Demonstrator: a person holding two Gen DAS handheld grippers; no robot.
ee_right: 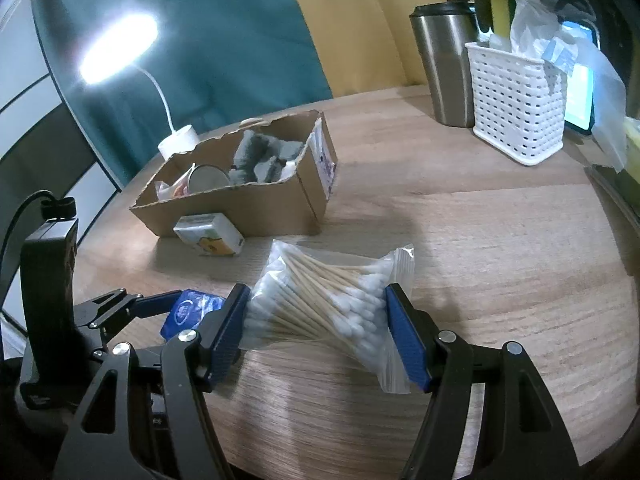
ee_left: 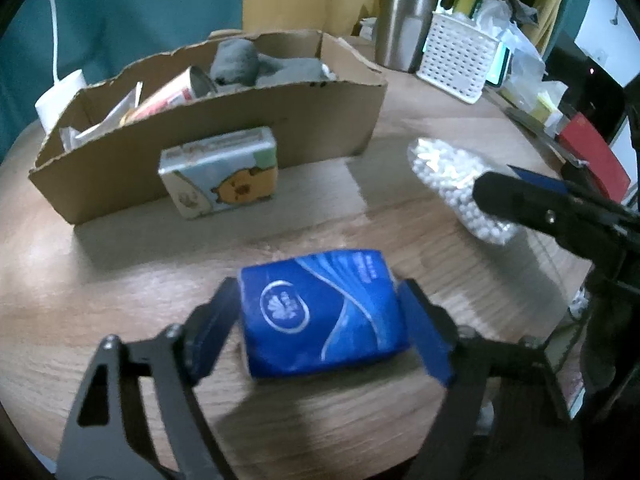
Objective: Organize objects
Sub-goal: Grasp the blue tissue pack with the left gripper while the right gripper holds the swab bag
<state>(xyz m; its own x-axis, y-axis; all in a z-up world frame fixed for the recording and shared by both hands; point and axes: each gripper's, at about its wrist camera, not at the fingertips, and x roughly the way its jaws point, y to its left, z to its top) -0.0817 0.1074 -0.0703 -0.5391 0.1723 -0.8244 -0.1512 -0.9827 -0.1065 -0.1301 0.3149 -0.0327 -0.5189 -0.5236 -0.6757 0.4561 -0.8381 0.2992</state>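
My left tool (ee_left: 320, 312) brackets the blue tissue pack (ee_left: 320, 312) on the table (ee_left: 120, 300); both pads touch its short ends, clenched on it. The pack lies flat, its long axis running pad to pad. My right tool (ee_right: 316, 328) grasps the bag of cotton swabs (ee_right: 320, 304), whose sticks run across from pad to pad, pinching the bag at its waist. The cardboard box (ee_right: 272, 204) stands beyond, with a small tissue pack (ee_right: 210, 236) against its near wall.

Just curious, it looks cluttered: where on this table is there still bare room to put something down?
Bare wood lies between the cardboard box and the white basket, and right of the cotton swab bag. It is crowded before the box, by the tissue pack.
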